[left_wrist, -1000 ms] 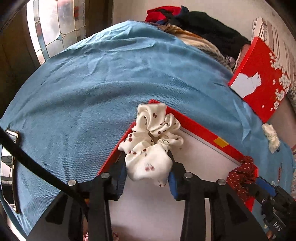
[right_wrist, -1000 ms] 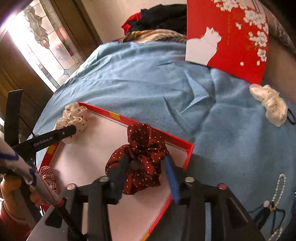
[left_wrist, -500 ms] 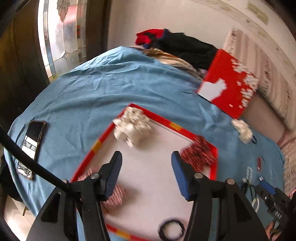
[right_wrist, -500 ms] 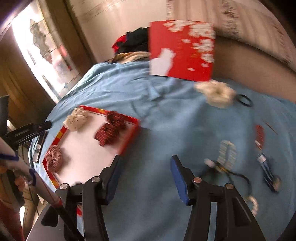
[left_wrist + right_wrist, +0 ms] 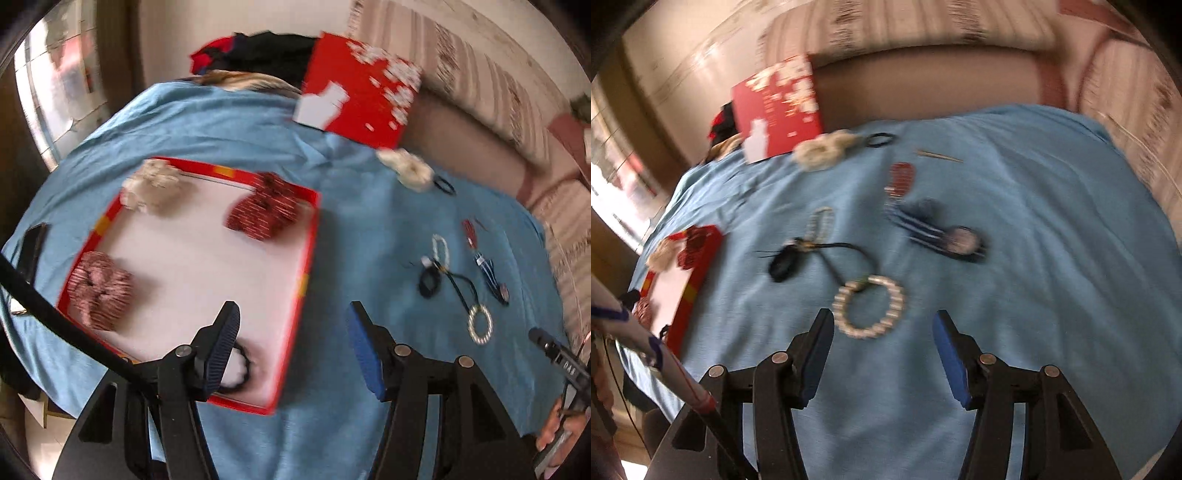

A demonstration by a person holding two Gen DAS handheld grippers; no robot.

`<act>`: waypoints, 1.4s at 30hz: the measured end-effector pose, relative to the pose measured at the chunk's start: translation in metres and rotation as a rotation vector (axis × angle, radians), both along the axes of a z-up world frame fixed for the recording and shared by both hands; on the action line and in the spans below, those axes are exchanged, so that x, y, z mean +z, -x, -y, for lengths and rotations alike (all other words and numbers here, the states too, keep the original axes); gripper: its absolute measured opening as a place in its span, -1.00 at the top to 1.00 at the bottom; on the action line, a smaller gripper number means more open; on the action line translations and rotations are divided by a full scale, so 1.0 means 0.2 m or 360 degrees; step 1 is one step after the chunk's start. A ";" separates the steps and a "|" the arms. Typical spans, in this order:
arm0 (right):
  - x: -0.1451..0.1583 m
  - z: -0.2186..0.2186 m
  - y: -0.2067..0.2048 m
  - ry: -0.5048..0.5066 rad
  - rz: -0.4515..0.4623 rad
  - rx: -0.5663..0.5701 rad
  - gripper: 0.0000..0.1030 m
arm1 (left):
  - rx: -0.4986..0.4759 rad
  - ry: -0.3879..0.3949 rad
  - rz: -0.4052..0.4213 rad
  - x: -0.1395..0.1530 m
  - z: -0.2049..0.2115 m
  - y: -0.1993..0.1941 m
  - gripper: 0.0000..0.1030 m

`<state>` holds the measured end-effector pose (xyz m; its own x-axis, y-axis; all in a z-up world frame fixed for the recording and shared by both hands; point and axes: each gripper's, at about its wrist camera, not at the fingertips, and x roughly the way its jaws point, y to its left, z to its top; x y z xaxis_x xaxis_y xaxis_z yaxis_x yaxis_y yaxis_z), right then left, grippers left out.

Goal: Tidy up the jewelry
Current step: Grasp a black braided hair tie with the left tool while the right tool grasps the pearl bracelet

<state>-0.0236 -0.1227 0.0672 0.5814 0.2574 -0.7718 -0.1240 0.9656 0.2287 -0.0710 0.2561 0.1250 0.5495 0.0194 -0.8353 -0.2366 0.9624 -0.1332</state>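
Both tongs are wide open, empty: the left gripper [image 5: 293, 347] over the red-rimmed shallow box [image 5: 306, 258], the right gripper [image 5: 882, 347] with the pearl-bead bracelet ring [image 5: 868, 307] at 12 o'clock.

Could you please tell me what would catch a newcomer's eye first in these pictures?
Most striking is the red-rimmed tray on the blue cloth, holding a cream scrunchie, a dark red scrunchie and a pink striped one. To its right, loose pieces lie on the cloth, with a pearl bracelet just ahead of the open right hand-held gripper. A red box lid stands at the back.
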 end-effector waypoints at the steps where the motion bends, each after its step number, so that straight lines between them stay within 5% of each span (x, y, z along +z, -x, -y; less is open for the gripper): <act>1: -0.01 0.05 0.00 -0.0008 -0.0010 -0.0027 -0.17 | -0.0019 0.0003 -0.0014 -0.02 0.05 -0.01 -0.14; 11: -0.20 0.11 -0.04 -0.0051 -0.0093 -0.0014 -0.17 | -0.0243 0.0025 -0.0105 -0.21 0.44 -0.19 -0.14; 19: -0.33 0.04 -0.18 -0.0119 -0.0123 0.0037 -0.17 | -0.0310 0.0173 -0.0143 -0.38 0.55 -0.48 -0.01; 28: -0.37 -0.08 -0.28 0.0030 -0.0052 0.0088 -0.15 | -0.0320 0.0231 -0.0211 -0.54 0.59 -0.71 0.36; 35: -0.39 -0.16 -0.26 0.0258 0.0032 0.0082 0.45 | -0.0324 0.0059 -0.0167 -0.55 0.70 -0.69 0.36; 36: -0.38 -0.17 -0.26 0.0267 0.0035 0.0083 0.64 | -0.0338 0.0034 -0.0169 -0.55 0.72 -0.69 0.42; 37: -0.38 -0.17 -0.25 0.0268 0.0032 0.0089 0.71 | -0.0360 0.0018 -0.0178 -0.55 0.74 -0.68 0.82; 38: -0.37 -0.17 -0.25 0.0266 0.0025 0.0091 0.77 | -0.0379 0.0030 -0.0196 -0.55 0.75 -0.68 0.92; 42: -0.33 -0.15 -0.20 0.0190 0.0003 0.0103 0.80 | -0.0355 0.0110 -0.0172 -0.47 0.71 -0.61 0.92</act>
<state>0.0172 -0.0920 0.0013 0.5680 0.2008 -0.7982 -0.1871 0.9759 0.1123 0.0519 0.1141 0.0303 0.4413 -0.1516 -0.8845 -0.0359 0.9819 -0.1862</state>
